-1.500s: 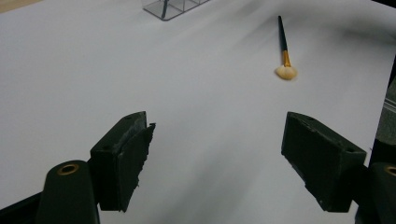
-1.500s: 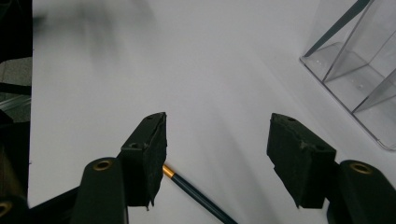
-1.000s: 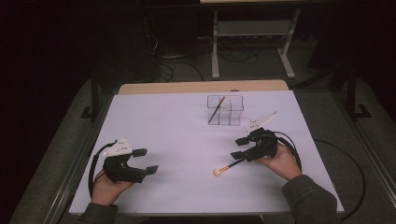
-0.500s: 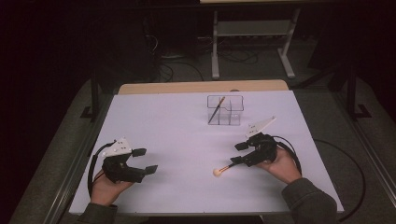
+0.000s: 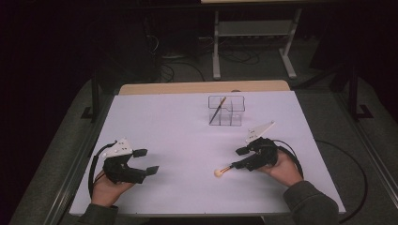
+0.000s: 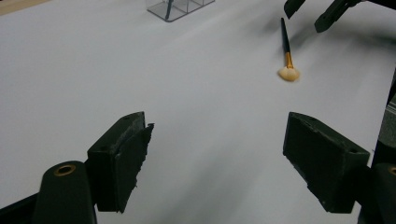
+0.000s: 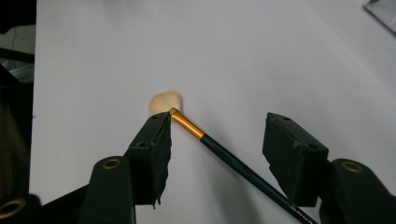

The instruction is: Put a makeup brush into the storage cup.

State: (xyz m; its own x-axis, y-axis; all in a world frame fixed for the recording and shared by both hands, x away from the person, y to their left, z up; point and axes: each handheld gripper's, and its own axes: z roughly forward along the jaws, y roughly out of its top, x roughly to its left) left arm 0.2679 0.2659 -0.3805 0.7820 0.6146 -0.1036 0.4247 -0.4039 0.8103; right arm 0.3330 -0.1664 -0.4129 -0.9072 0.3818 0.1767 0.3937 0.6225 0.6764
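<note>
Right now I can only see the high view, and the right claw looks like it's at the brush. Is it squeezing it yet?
Observer: Not yet. In the right gripper view the brush lies between the jaws of the right claw. They have just been closing, but the pads aren't clamped on it.
Operator: Which bit of the brush is in there?
Observer: Its gold collar sits right beside one jaw tip, and the dark handle runs slantwise across the gap toward the other jaw.
Operator: What about the left claw?
Observer: The left claw is wide open, with just bare table between its jaws.
</note>
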